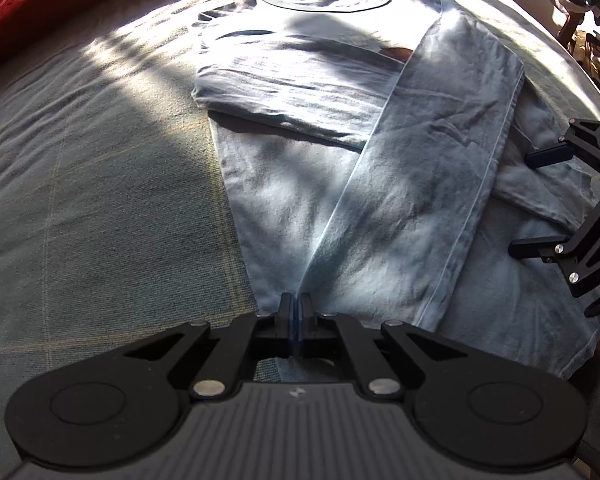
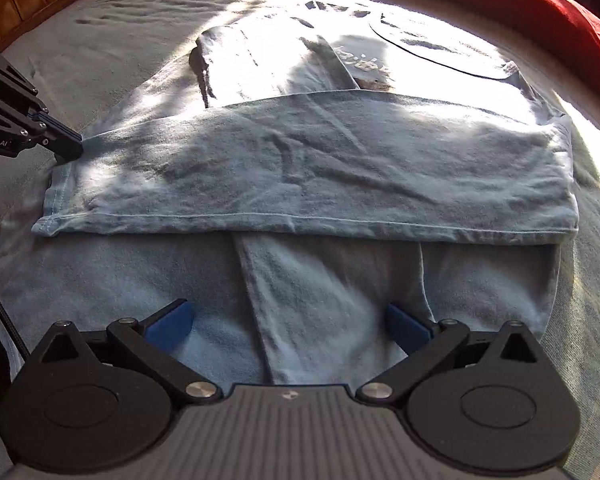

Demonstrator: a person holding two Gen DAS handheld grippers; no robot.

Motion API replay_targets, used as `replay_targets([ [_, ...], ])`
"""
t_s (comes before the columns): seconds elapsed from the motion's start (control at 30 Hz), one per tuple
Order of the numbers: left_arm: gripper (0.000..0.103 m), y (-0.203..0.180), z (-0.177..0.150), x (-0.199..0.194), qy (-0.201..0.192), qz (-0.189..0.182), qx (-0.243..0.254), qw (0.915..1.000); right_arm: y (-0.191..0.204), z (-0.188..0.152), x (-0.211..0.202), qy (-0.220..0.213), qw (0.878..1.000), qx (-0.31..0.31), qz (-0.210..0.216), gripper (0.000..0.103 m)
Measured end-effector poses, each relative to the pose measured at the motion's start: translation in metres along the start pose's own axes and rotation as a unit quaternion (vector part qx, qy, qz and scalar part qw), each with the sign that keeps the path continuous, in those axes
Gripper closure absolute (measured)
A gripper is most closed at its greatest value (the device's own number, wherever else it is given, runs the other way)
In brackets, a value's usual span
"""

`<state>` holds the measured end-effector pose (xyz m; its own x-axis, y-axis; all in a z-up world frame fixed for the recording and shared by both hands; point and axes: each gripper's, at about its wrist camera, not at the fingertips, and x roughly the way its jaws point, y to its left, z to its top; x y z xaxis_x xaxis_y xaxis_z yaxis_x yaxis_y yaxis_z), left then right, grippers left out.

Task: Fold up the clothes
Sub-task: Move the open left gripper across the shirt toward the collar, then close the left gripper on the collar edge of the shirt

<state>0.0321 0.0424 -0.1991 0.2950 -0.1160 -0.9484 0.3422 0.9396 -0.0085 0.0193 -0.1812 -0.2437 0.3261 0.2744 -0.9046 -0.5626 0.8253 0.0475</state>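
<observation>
The pale blue cotton T-shirt (image 2: 308,168) lies spread on the grey-green bedcover (image 1: 100,200), one side panel already folded across its middle. It looks light, limp and creased, so it would sag and slide unless taken at a hem or folded edge. The left gripper (image 1: 295,312) is pressed together on the fabric at the shirt's near hem. The right gripper (image 2: 288,328), spread wide, hovers over the near sleeve. A red blanket (image 2: 540,4) lies at the far edge, well apart; nothing blocks the fold.
</observation>
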Motion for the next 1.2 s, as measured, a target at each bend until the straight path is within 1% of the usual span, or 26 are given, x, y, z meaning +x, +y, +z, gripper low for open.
replay_targets([
  [0.07, 0.103, 0.001, 0.0, -0.001, 0.0, -0.002, -0.003, 1.0, 0.0, 0.003, -0.001, 0.008, 1.0, 0.0, 0.0, 0.0],
  [0.17, 0.102, 0.006, 0.002, -0.007, -0.001, -0.014, -0.021, 0.9997, -0.008, 0.005, -0.012, -0.008, 1.0, 0.023, -0.007, 0.0],
  [0.23, 0.099, 0.012, 0.01, -0.016, -0.014, -0.028, -0.044, 0.9986, -0.018, 0.003, -0.022, -0.027, 0.998, 0.045, -0.016, 0.0],
  [0.3, 0.099, 0.015, 0.024, -0.024, -0.037, -0.039, -0.051, 0.9973, -0.029, 0.002, -0.03, -0.043, 0.997, 0.064, -0.021, 0.0],
  [0.37, 0.099, 0.017, 0.05, -0.026, -0.064, -0.062, -0.044, 0.9951, -0.038, 0.0, -0.033, -0.041, 0.996, 0.077, -0.032, 0.0],
  [0.43, 0.099, 0.015, 0.083, -0.018, -0.082, -0.089, -0.026, 0.9924, -0.046, 0.0, -0.033, -0.034, 0.994, 0.089, -0.048, 0.0],
  [0.5, 0.099, 0.009, 0.12, -0.007, -0.096, -0.11, -0.007, 0.9893, -0.05, -0.001, -0.036, -0.041, 0.992, 0.103, -0.058, 0.0],
  [0.57, 0.095, -0.002, 0.164, 0.008, -0.108, -0.146, 0.017, 0.9832, -0.053, -0.001, -0.038, -0.051, 0.989, 0.124, -0.059, 0.0],
  [0.6, 0.091, -0.013, 0.188, 0.019, -0.116, -0.167, 0.029, 0.9787, -0.055, -0.001, -0.04, -0.056, 0.987, 0.135, -0.059, 0.0],
  [0.63, 0.082, -0.023, 0.211, 0.03, -0.122, -0.186, 0.04, 0.9741, -0.056, 0.0, -0.04, -0.064, 0.986, 0.143, -0.053, 0.0],
  [0.7, 0.076, -0.042, 0.245, 0.051, -0.123, -0.201, 0.052, 0.9704, -0.059, 0.001, -0.041, -0.079, 0.984, 0.156, -0.04, 0.0],
  [0.77, 0.076, -0.068, 0.277, 0.076, -0.114, -0.222, 0.063, 0.9663, -0.063, 0.003, -0.04, -0.095, 0.983, 0.156, -0.025, 0.0],
  [0.8, 0.074, -0.082, 0.29, 0.09, -0.11, -0.227, 0.07, 0.9651, -0.065, 0.004, -0.04, -0.1, 0.983, 0.154, -0.02, 0.0],
  [0.83, 0.072, -0.093, 0.299, 0.101, -0.105, -0.224, 0.079, 0.9658, -0.068, 0.005, -0.041, -0.108, 0.983, 0.151, -0.017, 0.0],
  [0.9, 0.073, -0.112, 0.311, 0.122, -0.092, -0.202, 0.097, 0.9703, -0.076, 0.003, -0.042, -0.122, 0.982, 0.146, -0.004, 0.0],
  [0.93, 0.073, -0.117, 0.316, 0.131, -0.084, -0.201, 0.1, 0.9709, -0.081, 0.002, -0.043, -0.126, 0.981, 0.145, -0.001, 0.0],
  [0.97, 0.073, -0.121, 0.32, 0.137, -0.079, -0.207, 0.101, 0.9698, -0.085, 0.001, -0.043, -0.128, 0.981, 0.146, 0.0, 0.0],
  [1.03, 0.068, -0.127, 0.325, 0.144, -0.079, -0.22, 0.107, 0.9664, -0.097, -0.003, -0.042, -0.133, 0.979, 0.154, 0.01, 0.0],
  [1.13, 0.062, -0.129, 0.333, 0.148, -0.078, -0.242, 0.108, 0.9611, -0.113, -0.009, -0.038, -0.132, 0.976, 0.173, 0.012, 0.0],
  [1.2, 0.062, -0.132, 0.335, 0.149, -0.078, -0.249, 0.117, 0.9581, -0.123, -0.011, -0.037, -0.129, 0.974, 0.188, 0.01, 0.0],
])
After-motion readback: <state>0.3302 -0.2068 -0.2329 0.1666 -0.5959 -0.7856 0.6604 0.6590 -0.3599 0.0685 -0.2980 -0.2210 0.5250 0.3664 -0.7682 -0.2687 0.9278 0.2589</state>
